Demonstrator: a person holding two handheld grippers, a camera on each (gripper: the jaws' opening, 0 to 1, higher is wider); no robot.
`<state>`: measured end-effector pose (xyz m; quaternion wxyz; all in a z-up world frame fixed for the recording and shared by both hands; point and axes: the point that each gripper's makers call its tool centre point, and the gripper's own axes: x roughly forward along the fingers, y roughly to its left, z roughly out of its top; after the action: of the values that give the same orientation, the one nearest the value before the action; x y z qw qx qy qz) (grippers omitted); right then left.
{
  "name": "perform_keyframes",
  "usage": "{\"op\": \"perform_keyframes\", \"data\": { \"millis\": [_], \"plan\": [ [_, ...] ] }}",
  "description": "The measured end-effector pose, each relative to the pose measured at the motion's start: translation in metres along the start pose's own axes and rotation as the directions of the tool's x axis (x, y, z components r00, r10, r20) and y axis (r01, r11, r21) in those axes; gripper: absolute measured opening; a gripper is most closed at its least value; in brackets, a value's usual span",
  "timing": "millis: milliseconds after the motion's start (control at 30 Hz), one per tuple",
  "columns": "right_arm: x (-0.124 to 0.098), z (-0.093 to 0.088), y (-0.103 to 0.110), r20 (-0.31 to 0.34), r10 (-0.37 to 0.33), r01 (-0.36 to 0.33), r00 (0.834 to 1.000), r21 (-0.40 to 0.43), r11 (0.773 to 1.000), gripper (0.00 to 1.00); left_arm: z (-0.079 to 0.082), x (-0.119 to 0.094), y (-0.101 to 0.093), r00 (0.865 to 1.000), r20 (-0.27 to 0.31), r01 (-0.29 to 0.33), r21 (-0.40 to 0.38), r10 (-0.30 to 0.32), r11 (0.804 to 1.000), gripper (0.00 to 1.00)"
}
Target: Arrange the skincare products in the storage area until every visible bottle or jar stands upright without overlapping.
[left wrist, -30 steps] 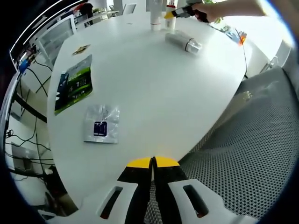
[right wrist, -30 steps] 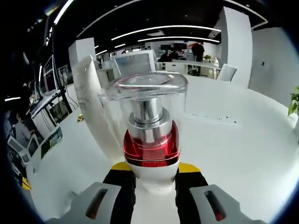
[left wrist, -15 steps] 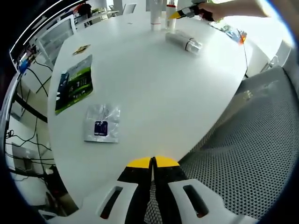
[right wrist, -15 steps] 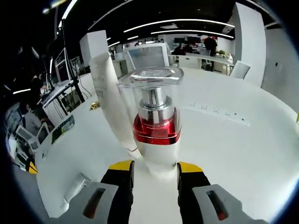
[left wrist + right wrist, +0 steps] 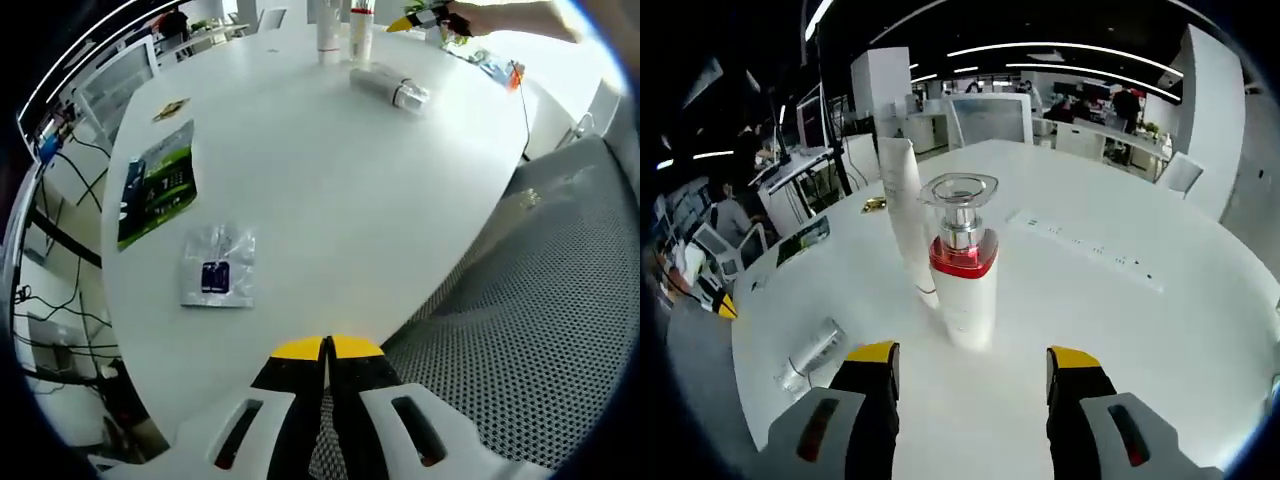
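One bottle point(image 5: 812, 353) lying flat on the bench point(image 5: 1160, 340), risking knocking the upright pump bottle point(image 5: 963, 270) and tube point(image 5: 908, 215) beside it; right gripper point(image 5: 973, 372) open and empty, left gripper point(image 5: 327, 350) closed.

White pump bottle point(image 5: 965, 300), red collar, clear cap.
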<state>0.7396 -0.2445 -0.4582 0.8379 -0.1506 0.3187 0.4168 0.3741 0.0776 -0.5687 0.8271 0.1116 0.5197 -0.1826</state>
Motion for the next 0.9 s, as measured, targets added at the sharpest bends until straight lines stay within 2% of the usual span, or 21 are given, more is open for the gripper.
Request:
{"op": "perform_keyframes", "data": {
  "millis": [67,167,233,333,367,433,533,600,733,833,900],
  "plan": [
    [-0.004,0.002,-0.003,-0.008,0.002,-0.002,1.0,-0.017,1.0,0.58,0.0,0.0,0.0,1.0,-0.001,-0.003,0.001,0.003,1.0,0.01],
    [-0.01,0.006,-0.004,-0.048,0.012,-0.017,0.999,-0.102,0.995,0.62,0.0,-0.001,0.001,1.0,-0.002,-0.007,-0.002,0.007,1.0,0.01],
    [-0.011,0.006,-0.001,-0.07,0.032,-0.041,0.997,-0.126,0.991,0.64,-0.001,-0.001,0.001,1.0,-0.004,-0.008,0.0,0.008,1.0,0.01],
    [-0.013,0.003,0.002,-0.138,0.045,-0.075,0.989,-0.222,0.972,0.7,-0.001,-0.001,0.002,1.0,-0.006,-0.013,0.0,0.013,1.0,0.01],
    [-0.014,0.004,0.006,-0.161,0.069,-0.108,0.985,-0.254,0.961,0.71,-0.002,-0.001,0.002,1.0,-0.007,-0.015,0.0,0.015,1.0,0.01],
    [-0.014,0.01,0.011,-0.15,0.09,-0.121,0.985,-0.208,0.971,0.74,-0.002,-0.002,0.002,1.0,-0.008,-0.017,0.0,0.017,1.0,0.01],
    [-0.014,0.013,0.013,-0.15,0.098,-0.127,0.984,-0.201,0.971,0.76,-0.002,-0.001,0.003,1.0,-0.008,-0.017,0.001,0.017,1.0,0.01],
    [-0.014,0.012,0.013,-0.169,0.082,-0.125,0.982,-0.258,0.958,0.75,-0.002,-0.002,0.003,1.0,-0.008,-0.019,-0.005,0.019,1.0,0.01],
    [-0.018,0.016,0.01,-0.177,0.06,-0.112,0.982,-0.3,0.947,0.74,-0.002,-0.002,0.004,1.0,-0.011,-0.023,-0.011,0.023,1.0,0.01],
    [-0.023,0.023,0.003,-0.176,0.038,-0.101,0.984,-0.364,0.926,0.69,-0.001,-0.003,0.004,1.0,-0.006,-0.022,-0.009,0.022,1.0,0.0],
    [-0.025,0.022,-0.001,-0.221,0.034,-0.124,0.975,-0.409,0.904,0.7,-0.001,-0.003,0.004,1.0,-0.005,-0.023,-0.01,0.023,1.0,0.0]
  ]
}}
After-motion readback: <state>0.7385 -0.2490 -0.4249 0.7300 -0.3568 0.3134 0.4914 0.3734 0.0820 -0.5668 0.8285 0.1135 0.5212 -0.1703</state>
